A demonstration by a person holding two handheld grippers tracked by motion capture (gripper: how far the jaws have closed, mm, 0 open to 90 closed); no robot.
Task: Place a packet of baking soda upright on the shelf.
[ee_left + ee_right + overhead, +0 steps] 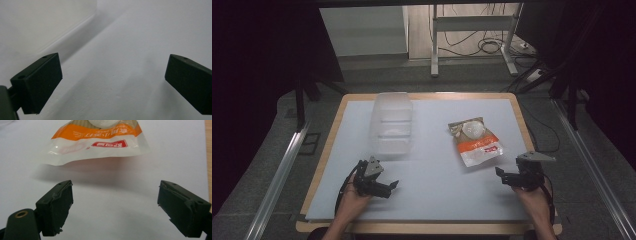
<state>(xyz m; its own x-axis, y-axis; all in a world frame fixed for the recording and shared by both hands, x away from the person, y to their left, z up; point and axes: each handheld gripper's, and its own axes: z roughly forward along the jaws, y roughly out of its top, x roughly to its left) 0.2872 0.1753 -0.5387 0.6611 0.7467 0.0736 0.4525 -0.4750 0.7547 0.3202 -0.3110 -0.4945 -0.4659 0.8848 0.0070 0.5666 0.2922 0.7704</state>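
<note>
With jaws spread, the right gripper (115, 207) may skid the slick pouch (100, 140) toward the tabletop's far edge, while the left gripper (112, 82) also gapes idle.

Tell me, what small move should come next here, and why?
Probably the right gripper should ease forward toward the pouch. Its jaws stand open and empty, aimed at the pouch's near edge, which lies just ahead on the table. The left gripper is also open, near the clear box.

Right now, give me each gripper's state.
Left gripper: open, holding nothing.
Right gripper: open, empty, facing the orange-and-white pouch.
</note>
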